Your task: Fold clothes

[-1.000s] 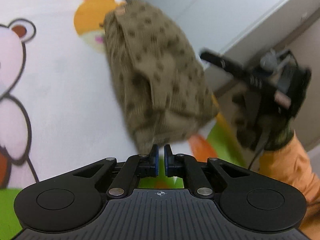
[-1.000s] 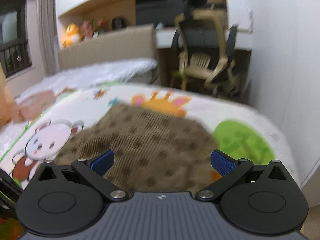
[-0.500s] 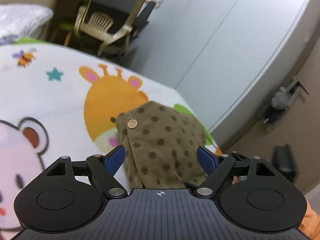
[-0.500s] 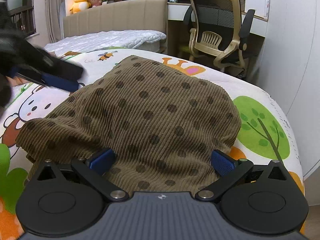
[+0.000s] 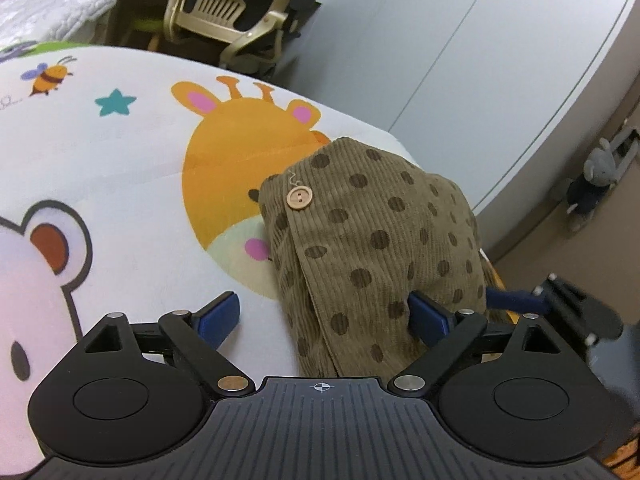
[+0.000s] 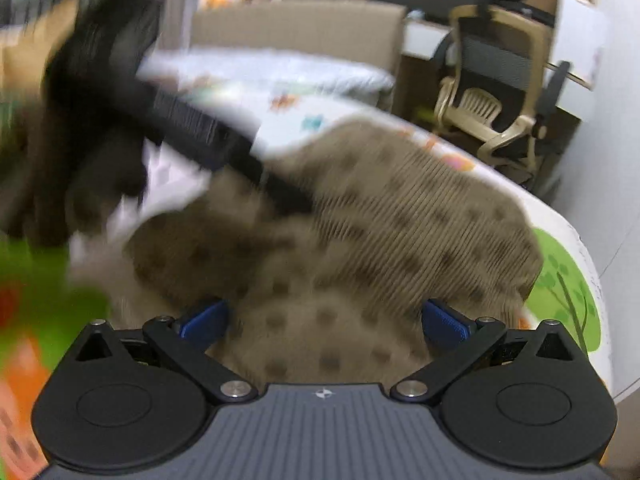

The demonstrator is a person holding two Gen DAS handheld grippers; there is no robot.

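A folded brown corduroy garment [image 5: 360, 240] with dark dots and a wooden button [image 5: 299, 199] lies on the cartoon-print bed cover [image 5: 120, 168] near its right edge. My left gripper [image 5: 324, 316] is open, its fingers straddling the garment's near left edge. My right gripper [image 6: 324, 320] is open, low over the garment [image 6: 400, 220]; its view is blurred. The right gripper also shows at the right of the left wrist view [image 5: 560, 308]. The left gripper crosses the right wrist view as a dark blur [image 6: 168, 120].
An office chair [image 5: 240, 12] stands beyond the bed's far end by a grey wall. The bed's right edge drops off beside the garment. A grey soft toy [image 5: 596, 176] sits on the floor at right. A headboard [image 6: 296, 24] and white quilt [image 6: 280, 68] lie farther back.
My left gripper let go of the garment and opened a second ago; it has since dropped closer to the garment's edge. The right gripper has moved fast, now blurred, staying open.
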